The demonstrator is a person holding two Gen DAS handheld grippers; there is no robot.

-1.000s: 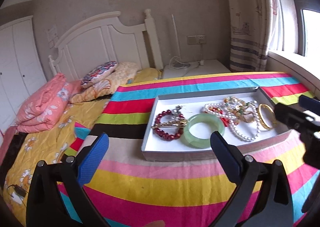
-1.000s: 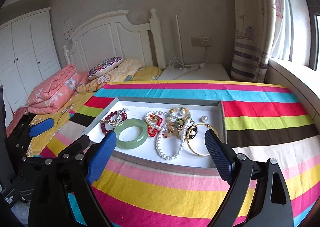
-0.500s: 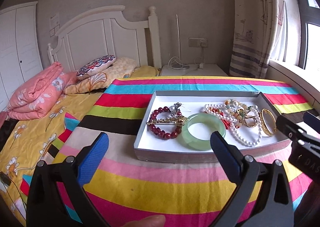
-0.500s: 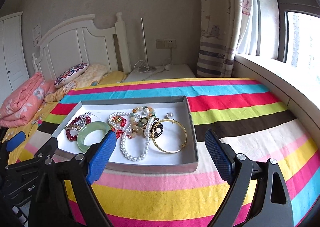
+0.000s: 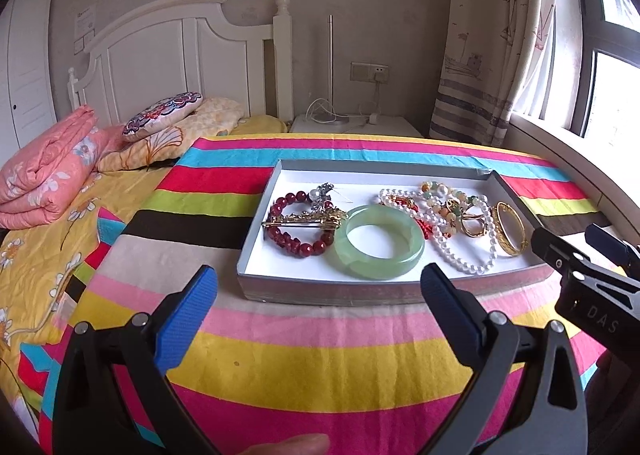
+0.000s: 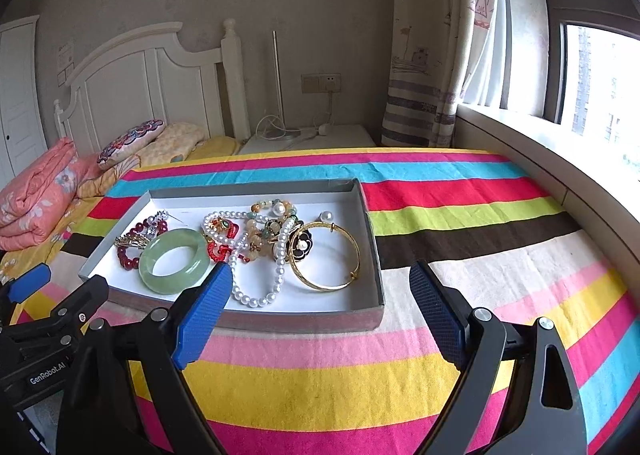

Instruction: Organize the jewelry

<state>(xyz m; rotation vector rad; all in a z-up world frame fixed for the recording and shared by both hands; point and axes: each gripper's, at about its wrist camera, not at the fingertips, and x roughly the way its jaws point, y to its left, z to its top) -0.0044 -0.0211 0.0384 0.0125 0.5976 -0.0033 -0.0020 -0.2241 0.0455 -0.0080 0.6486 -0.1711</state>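
Observation:
A grey tray with a white floor lies on the striped cloth. It holds a green jade bangle, a red bead bracelet, a gold hairpin, a pearl necklace, a tangle of mixed beads, a gold bangle and a loose pearl. My left gripper is open and empty, in front of the tray's near wall. My right gripper is open and empty, at the tray's near right corner.
The striped cloth covers the surface around the tray. Pillows and a folded pink quilt lie far left by the headboard. A window sill runs along the right. A nightstand with cables stands behind.
Both grippers have swung and come closer to the tray, which now looks larger in both views. The right gripper has shifted toward the tray's right end. Both stay open.

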